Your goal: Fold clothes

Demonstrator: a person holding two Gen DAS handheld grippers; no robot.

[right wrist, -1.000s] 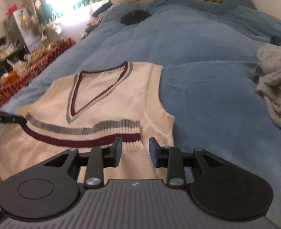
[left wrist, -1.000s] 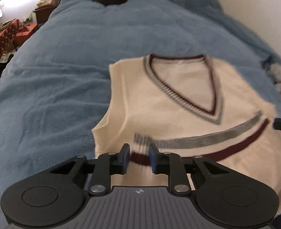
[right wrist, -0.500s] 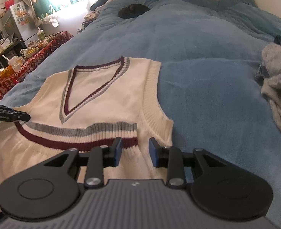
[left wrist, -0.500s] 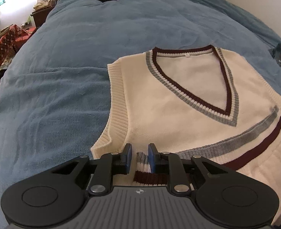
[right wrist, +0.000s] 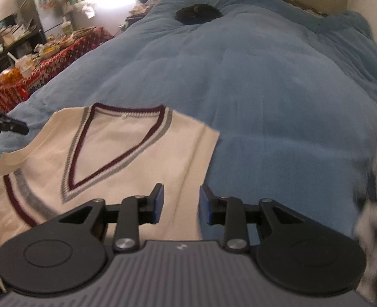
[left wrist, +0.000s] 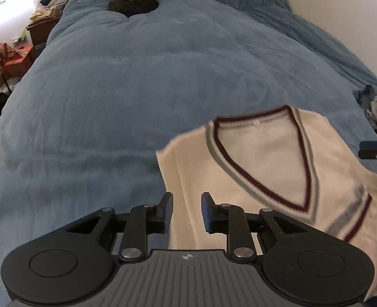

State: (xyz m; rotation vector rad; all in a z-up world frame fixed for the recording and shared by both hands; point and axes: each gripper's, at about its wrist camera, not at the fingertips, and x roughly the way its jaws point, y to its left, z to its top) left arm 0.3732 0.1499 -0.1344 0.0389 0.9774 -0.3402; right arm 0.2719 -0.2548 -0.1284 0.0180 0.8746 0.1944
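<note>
1 cream vest (left wrist: 278, 168) flat on blue bedspread (left wrist: 142, 97), cluttered table (right wrist: 42, 61) beside; both claws (left wrist: 185, 212) (right wrist: 180, 204) spread, left opening.

Two wrist views over one bed
Both look steeply down from close above, sharing the vest (left wrist: 272, 168) (right wrist: 127, 153) and blue blanket (left wrist: 137, 89) (right wrist: 278, 89).

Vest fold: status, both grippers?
Left gripper opening, nothing pinched. Right gripper open, empty. Vest hem folded up on blue duvet. Nothing blocking.
</note>
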